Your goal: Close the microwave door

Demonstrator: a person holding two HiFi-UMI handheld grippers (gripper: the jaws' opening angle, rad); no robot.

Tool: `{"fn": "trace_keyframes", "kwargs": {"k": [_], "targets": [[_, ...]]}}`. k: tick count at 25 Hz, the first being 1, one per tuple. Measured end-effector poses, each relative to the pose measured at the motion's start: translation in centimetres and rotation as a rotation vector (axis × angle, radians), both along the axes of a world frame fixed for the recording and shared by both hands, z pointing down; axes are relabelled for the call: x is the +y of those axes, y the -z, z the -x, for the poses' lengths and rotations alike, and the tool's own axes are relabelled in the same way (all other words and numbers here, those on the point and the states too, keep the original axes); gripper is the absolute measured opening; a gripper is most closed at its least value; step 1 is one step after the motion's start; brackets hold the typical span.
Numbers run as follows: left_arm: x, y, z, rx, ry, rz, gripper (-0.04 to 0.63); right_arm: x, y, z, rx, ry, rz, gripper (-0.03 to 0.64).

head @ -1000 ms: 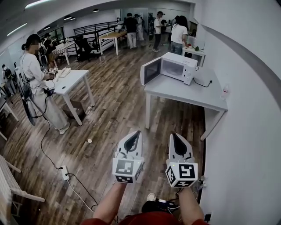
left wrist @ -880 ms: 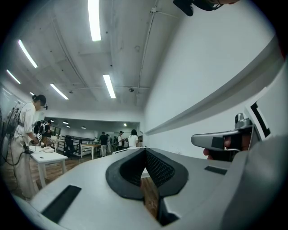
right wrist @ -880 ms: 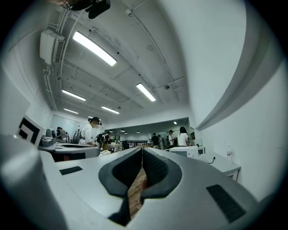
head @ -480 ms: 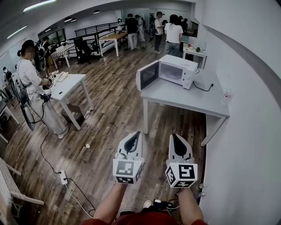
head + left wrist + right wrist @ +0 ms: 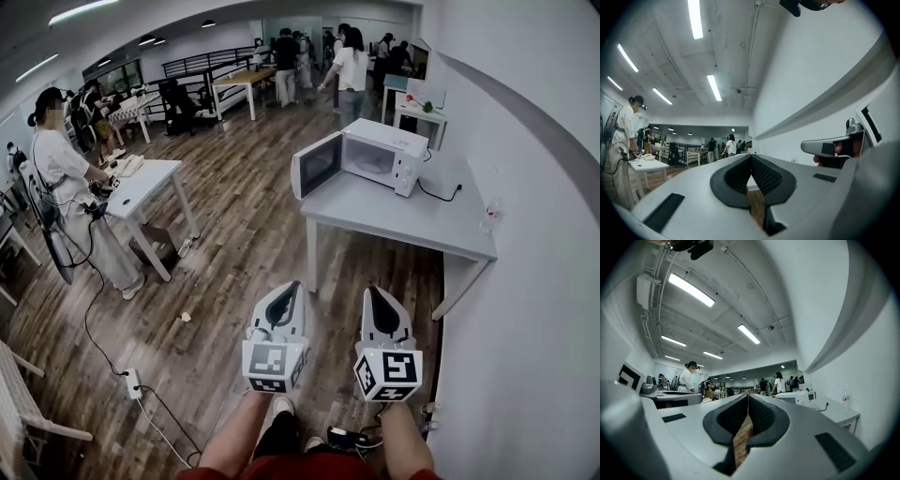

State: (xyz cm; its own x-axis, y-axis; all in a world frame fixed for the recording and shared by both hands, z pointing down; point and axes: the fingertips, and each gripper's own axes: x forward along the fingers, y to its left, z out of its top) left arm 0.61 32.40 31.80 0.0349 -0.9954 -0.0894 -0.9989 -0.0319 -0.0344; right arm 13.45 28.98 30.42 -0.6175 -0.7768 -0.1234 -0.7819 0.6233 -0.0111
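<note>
Across the room, head view: wooden floor (image 5: 234,234), a walkway lying between the viewer and the target. Grey desk (image 5: 412,220), set against the right-hand wall, well apart from both tongs. Microwave (image 5: 386,150), white, stood on the far left corner of the desk; its long axis is laid roughly left to right in the head view, the front turned toward the viewer and slightly leftward, the control panel at the right end. Microwave door (image 5: 316,165), hinged at the left end of the front, is seen swung wide, about square to the front, its free edge pointed toward the viewer and leftward, at or past the desk's left edge; the windowed inner face is turned rightward. Left tongs (image 5: 292,284) and right tongs (image 5: 372,289), held side by side and about level, low in the view, both aimed toward the desk; each pair is seen pressed together with nothing between, as both gripper views confirm. Step in hand is judged to be the approach: the door is not yet touched. Next move, as judged: the gap is to be crossed, one pair of tongs set against the door's outer face near its free edge, and the door pushed round on its hinge until latched.
</note>
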Motion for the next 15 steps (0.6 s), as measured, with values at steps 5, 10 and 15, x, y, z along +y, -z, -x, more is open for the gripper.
{"fn": "trace_keyframes", "kwargs": {"k": [5, 10, 15], "targets": [[-3.4, -0.6, 2.6, 0.006, -0.013, -0.005, 0.026, -3.4, -0.6, 2.6, 0.005, -0.009, 0.003, 0.028], [-7.3, -0.7, 5.7, 0.007, -0.033, -0.011, 0.026, -7.0, -0.9, 6.3, 0.019, -0.011, 0.002, 0.028], [-10.5, -0.6, 9.4, 0.010, -0.051, -0.013, 0.026, -10.1, -0.6, 10.4, 0.030, -0.014, -0.003, 0.028]]}}
